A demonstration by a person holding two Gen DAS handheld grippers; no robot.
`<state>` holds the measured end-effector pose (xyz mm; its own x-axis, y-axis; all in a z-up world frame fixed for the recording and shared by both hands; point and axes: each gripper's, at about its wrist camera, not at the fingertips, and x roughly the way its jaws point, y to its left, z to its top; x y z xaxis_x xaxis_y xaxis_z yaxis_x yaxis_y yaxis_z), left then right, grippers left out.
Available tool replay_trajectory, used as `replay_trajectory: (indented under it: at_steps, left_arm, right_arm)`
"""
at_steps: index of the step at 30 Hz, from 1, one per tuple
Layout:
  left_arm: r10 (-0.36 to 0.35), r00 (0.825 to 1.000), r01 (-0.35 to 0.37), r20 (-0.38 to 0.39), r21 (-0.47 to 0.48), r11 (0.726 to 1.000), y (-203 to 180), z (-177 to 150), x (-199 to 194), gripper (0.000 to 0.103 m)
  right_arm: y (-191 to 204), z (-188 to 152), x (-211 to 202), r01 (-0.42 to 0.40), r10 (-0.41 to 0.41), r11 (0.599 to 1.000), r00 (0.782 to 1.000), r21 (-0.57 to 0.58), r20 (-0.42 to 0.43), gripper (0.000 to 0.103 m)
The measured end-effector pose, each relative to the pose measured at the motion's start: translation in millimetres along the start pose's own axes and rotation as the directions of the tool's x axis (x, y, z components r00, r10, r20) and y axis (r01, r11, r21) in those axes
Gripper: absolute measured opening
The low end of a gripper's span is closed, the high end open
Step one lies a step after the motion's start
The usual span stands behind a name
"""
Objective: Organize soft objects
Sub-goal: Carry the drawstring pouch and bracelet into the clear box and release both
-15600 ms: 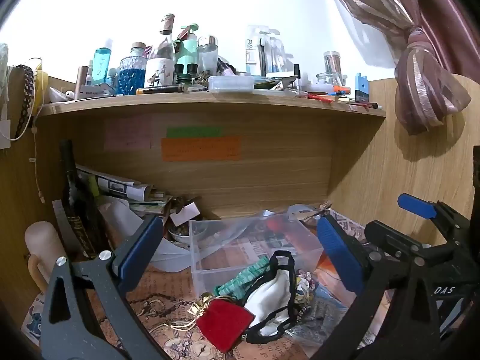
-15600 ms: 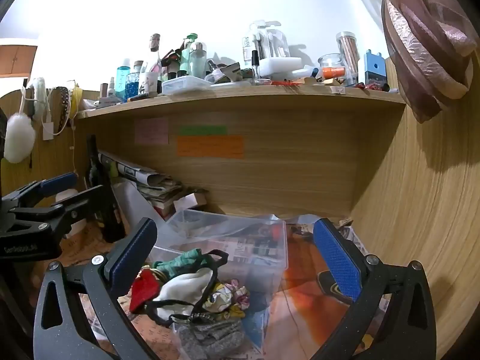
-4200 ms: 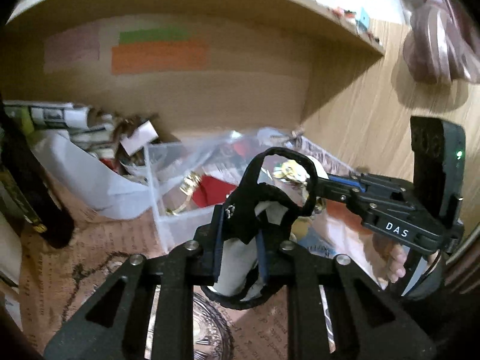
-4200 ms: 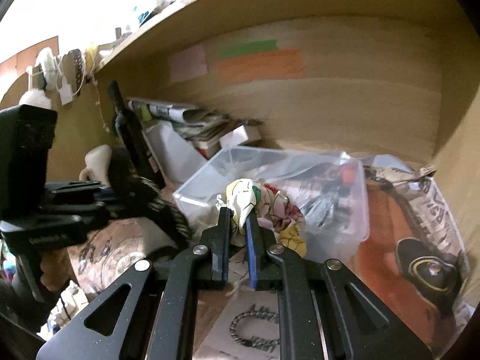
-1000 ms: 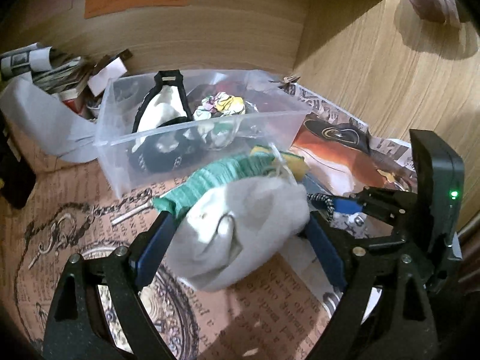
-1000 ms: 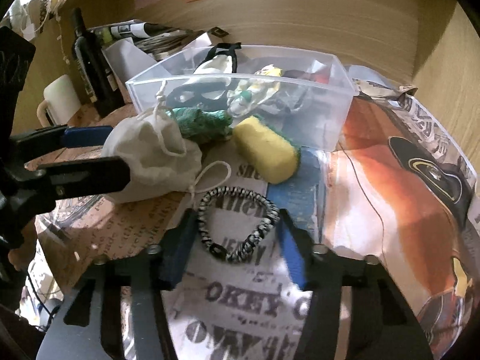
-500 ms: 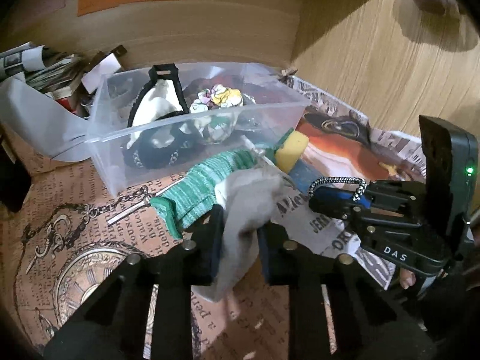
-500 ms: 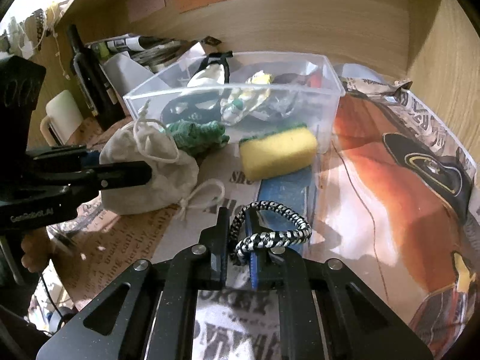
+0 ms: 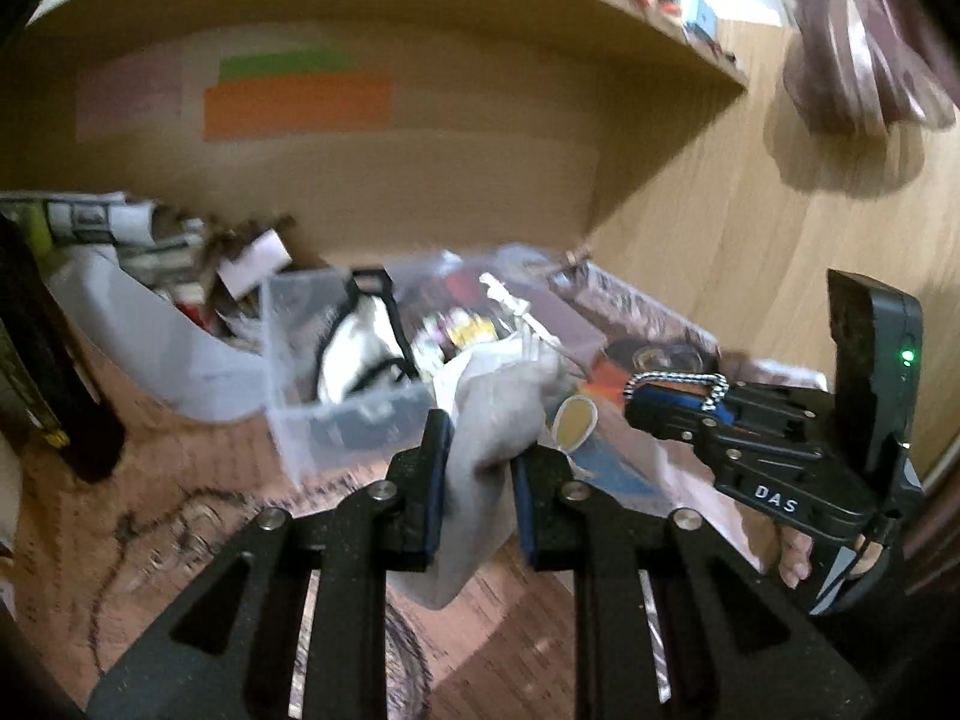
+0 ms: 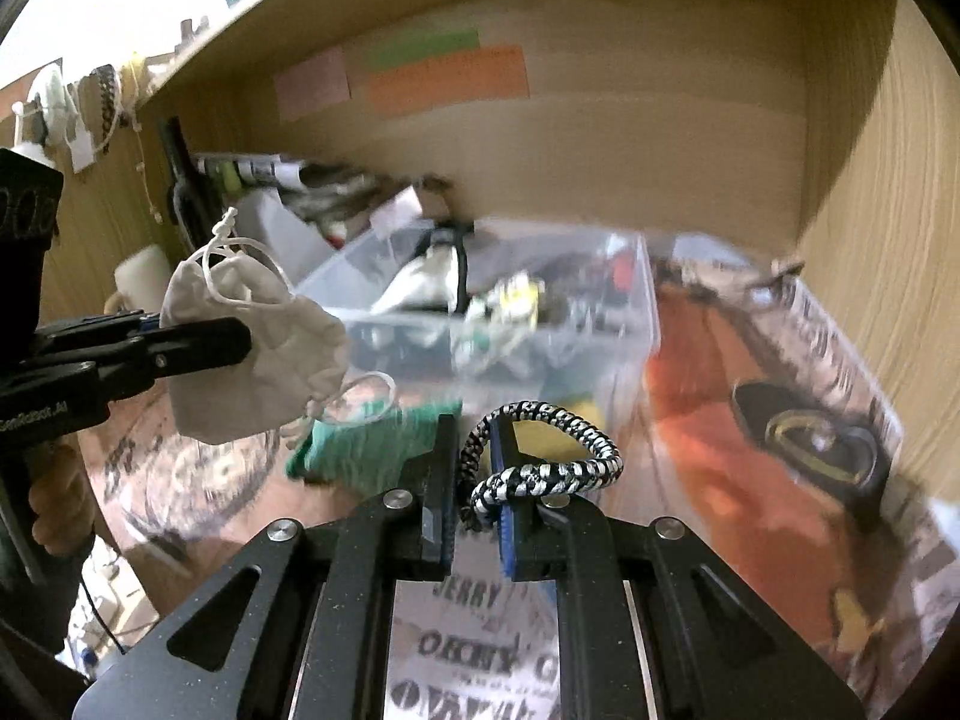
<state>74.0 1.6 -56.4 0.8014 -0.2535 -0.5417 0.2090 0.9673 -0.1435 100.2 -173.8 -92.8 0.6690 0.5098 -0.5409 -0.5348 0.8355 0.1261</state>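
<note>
My left gripper (image 9: 477, 450) is shut on a grey-white drawstring pouch (image 9: 498, 414) and holds it in the air in front of the clear plastic bin (image 9: 360, 414). The pouch (image 10: 252, 348) also shows in the right wrist view, clamped by the left gripper (image 10: 240, 333). My right gripper (image 10: 474, 474) is shut on a black-and-white braided cord loop (image 10: 540, 456), lifted above the table; the loop also shows in the left wrist view (image 9: 678, 387). The bin (image 10: 630, 312) holds a black-and-white mask and patterned cloth. A green knit piece (image 10: 372, 444) and a yellow sponge (image 10: 546, 432) lie before the bin.
A dark bottle (image 9: 36, 354), papers and a white bag (image 9: 138, 348) crowd the left back corner. A shelf (image 9: 420, 6) overhangs. A wooden wall (image 10: 888, 240) closes the right side. Printed paper (image 10: 780, 420) covers the table.
Both grippers have risen from the table, the left with the pouch, the right with the cord loop, and now sit higher in front of the bin.
</note>
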Motion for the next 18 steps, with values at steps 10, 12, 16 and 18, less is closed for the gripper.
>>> replay_trajectory:
  at_steps: [10,12,16,18]
  left_arm:
    - [0.130,0.989,-0.127,0.068,-0.043,0.991,35.1,35.1,4.0,0.019]
    - [0.162,0.984,-0.160,0.069,-0.040,0.986,41.5,39.7,13.8,0.019]
    - [0.182,0.983,-0.181,0.033,-0.046,0.982,53.8,48.9,38.2,0.019]
    - [0.175,0.984,-0.175,0.012,-0.053,0.983,58.9,51.6,50.7,0.019]
  right_arm:
    - [0.9,49.7,11.3,0.006,-0.001,0.998,0.997,-0.063,0.082,0.010]
    - [0.3,59.3,20.1,0.011,-0.005,0.998,0.996,-0.060,0.088,0.010]
    - [-0.6,72.2,46.1,0.018,-0.014,0.998,0.998,-0.065,0.061,0.010]
    - [-2.1,75.5,59.3,0.019,-0.017,0.997,0.999,-0.070,0.029,0.010]
